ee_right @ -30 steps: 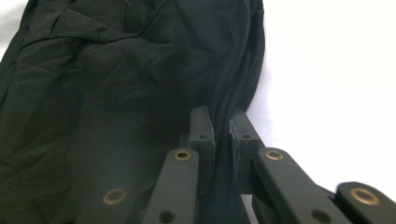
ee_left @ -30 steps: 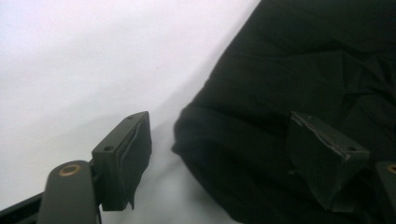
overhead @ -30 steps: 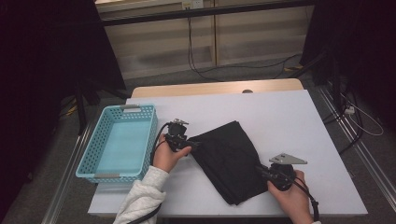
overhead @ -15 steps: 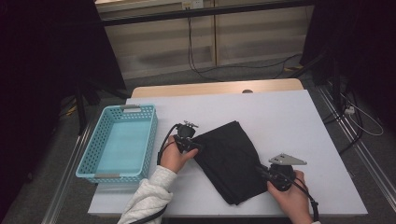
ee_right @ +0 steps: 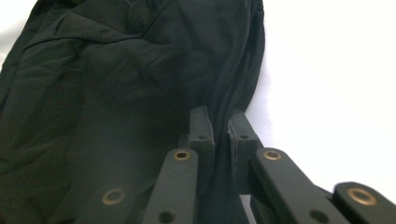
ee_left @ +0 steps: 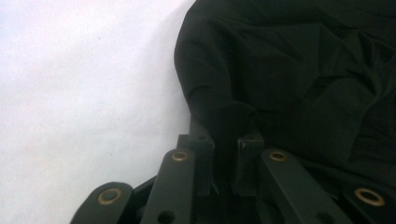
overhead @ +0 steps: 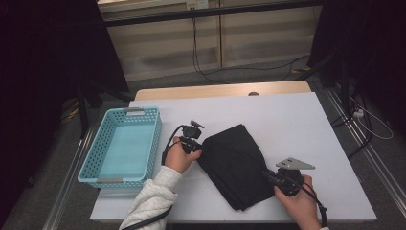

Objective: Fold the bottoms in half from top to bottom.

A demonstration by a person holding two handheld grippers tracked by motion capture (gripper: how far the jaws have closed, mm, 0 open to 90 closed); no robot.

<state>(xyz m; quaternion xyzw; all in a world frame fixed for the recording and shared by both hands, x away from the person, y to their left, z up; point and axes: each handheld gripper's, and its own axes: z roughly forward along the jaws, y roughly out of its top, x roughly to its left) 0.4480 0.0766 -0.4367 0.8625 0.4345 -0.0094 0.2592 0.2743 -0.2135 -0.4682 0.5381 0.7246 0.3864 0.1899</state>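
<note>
- Shifted since the earlier high view: left gripper (overhead: pixel 197 149), brought rightward from beside the basket onto the near-left edge of the black cloth (overhead: pixel 237 165); jaws just been closing, now pinched on a raised fold of that cloth (ee_left: pixel 224 114).
- One black cloth, folded, lying diagonally at centre frame on the white table (overhead: pixel 306 120), running from upper left to lower right.
- Right gripper (overhead: pixel 268 176) at lower right of centre, jaws closed on the cloth's layered edge (ee_right: pixel 233 93); no change from the earlier frames.
- Two grippers, one at each opposite side of the cloth: judged a two-point hold, suited to lifting or folding the cloth without letting it sag or unfold.
- One turquoise basket (overhead: pixel 98 165) at left of frame, empty, well apart from the cloth; probably the place meant to receive it.
- Two hands entering from the bottom edge, left sleeve (overhead: pixel 153 201) light grey.
</note>
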